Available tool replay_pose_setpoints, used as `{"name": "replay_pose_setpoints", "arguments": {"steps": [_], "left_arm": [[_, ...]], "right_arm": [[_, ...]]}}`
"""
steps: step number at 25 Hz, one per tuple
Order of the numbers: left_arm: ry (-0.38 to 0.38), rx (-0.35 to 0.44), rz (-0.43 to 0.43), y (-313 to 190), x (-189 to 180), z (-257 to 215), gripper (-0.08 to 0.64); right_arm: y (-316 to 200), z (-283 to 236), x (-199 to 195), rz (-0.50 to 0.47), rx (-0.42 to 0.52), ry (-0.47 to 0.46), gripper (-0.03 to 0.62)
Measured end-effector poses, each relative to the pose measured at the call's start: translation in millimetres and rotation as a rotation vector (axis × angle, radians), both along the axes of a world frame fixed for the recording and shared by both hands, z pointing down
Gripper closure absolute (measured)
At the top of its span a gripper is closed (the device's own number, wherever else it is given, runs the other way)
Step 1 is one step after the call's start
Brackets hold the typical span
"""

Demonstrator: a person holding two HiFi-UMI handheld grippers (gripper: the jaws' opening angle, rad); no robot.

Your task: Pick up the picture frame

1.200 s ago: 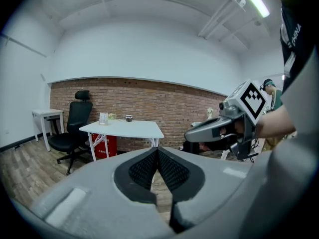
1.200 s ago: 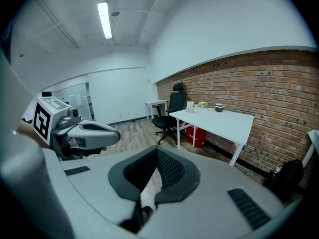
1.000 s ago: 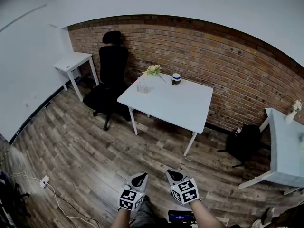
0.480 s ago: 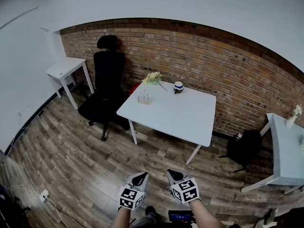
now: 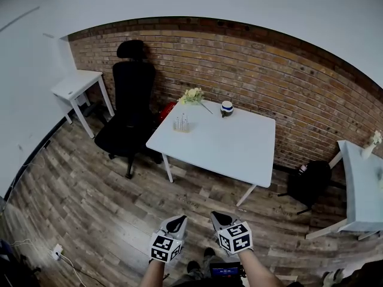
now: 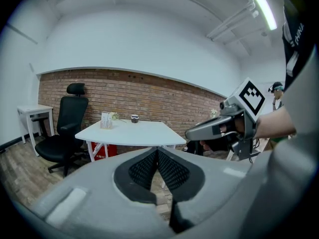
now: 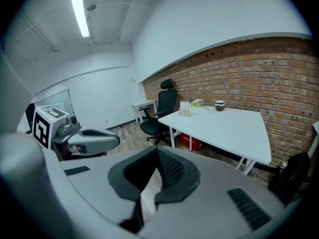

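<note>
Picture frame (image 5: 179, 123) on the white table (image 5: 239, 154) is too small to make out surely. My left gripper (image 5: 176, 222) and right gripper (image 5: 218, 219) are clenched, empty. I see the table nearer than before.

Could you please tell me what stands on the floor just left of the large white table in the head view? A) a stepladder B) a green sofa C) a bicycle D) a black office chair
D: a black office chair stands against the brick wall, close beside the left end of the white table.
</note>
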State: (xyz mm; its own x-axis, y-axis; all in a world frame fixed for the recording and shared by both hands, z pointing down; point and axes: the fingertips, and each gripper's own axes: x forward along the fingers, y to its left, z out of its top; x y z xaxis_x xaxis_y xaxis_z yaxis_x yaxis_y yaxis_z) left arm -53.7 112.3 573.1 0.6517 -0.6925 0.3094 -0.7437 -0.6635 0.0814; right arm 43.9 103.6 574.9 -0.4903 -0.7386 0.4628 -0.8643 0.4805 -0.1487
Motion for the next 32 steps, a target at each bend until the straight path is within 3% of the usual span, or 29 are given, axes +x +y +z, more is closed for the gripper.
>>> {"name": "replay_pose_setpoints", "arguments": {"steps": [8, 16, 32], "left_arm": [[-0.069, 0.012, 0.021, -36.8, 4.1, 5.8, 0.548], [-0.034, -0.020, -0.012, -104.0, 2.3, 13.8, 0.548], [-0.047, -0.066, -0.085, -249.1, 28.0, 16.4, 0.548]], "right_arm": [[-44.1, 8.8, -2.6, -0.009, -0.019, -0.005, 0.584], [-113.0, 16.5, -7.9, -0.046, -0.028, -0.009, 0.584], [-263.5, 15.6, 19.3, -0.102, -0.045, -0.034, 0.584]]}}
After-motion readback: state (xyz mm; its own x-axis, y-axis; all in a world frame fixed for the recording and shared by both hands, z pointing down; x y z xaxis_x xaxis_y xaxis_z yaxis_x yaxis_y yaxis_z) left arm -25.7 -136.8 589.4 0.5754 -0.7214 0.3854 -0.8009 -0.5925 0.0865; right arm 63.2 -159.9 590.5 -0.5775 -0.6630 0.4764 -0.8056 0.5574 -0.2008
